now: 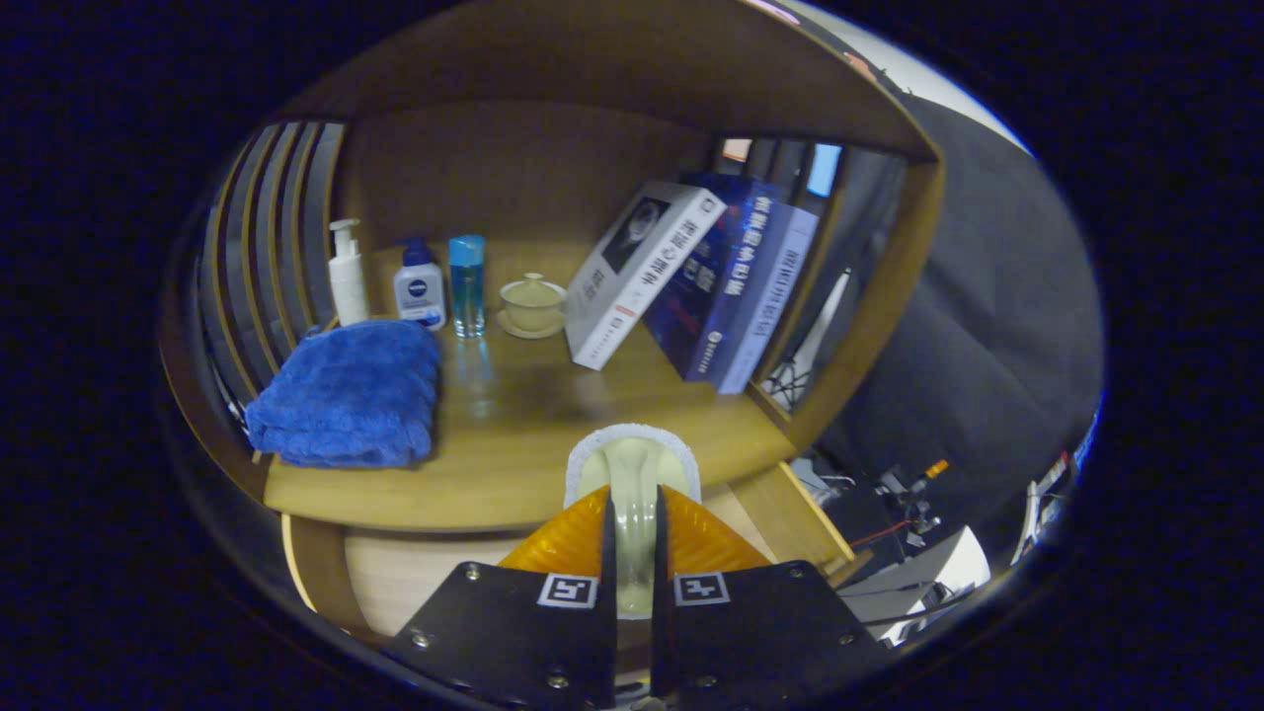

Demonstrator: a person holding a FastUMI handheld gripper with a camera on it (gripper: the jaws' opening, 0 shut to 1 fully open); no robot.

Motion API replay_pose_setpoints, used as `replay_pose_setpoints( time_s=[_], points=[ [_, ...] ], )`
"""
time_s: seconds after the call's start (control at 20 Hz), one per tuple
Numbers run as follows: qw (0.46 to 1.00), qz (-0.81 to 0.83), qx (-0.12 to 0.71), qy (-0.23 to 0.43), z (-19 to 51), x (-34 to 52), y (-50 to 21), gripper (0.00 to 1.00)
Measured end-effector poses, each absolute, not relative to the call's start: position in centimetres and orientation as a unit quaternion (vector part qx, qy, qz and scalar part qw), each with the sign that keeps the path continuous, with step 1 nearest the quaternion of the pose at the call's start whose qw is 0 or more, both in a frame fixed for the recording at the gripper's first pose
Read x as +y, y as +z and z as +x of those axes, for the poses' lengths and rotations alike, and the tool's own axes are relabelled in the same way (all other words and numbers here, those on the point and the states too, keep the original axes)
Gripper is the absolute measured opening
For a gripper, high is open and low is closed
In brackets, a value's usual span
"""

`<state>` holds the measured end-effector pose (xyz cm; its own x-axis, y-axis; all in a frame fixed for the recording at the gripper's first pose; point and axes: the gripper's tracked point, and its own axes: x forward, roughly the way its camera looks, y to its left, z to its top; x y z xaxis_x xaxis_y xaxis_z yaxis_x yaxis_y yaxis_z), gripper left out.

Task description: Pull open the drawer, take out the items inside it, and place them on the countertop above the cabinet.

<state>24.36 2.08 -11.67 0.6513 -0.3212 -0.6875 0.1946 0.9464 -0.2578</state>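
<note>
Gripper (633, 533) at lower centre, fingers clamped on a pale brush-like item (633, 464): probably light, rigid; handle grip suits.

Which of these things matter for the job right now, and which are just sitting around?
Part of the job:
gripper, shut on the pale brush
countertop
open drawer

Just lying about:
blue towel
bottles
lidded cup
books

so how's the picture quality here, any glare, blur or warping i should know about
Gripper view: strong fisheye warp, the countertop edge and shelf walls bow and the books lean. Dim warm light, with a soft sheen on the wood in front of the blue bottle. The blue towel is sharp; the gripper, shut on the pale brush, looks slightly soft.
</note>
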Motion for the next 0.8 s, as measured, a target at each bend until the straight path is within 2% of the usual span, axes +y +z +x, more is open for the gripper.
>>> replay_pose_setpoints(
  time_s=[0.2,0.4,0.45,0.55,0.8],
  points=[
    [0.922,-0.057,0.372,-0.086,29.2,4.3,-13.6,0.14],
    [0.933,-0.042,0.354,-0.056,31.2,5.4,-14.6,0.16],
    [0.937,-0.03,0.344,-0.048,31.4,6.0,-14.4,0.21],
    [0.943,-0.012,0.329,-0.041,31.2,6.4,-14.1,0.56],
    [0.957,-0.019,0.288,-0.025,27.6,7.1,-12.1,0.58]
  ],
)
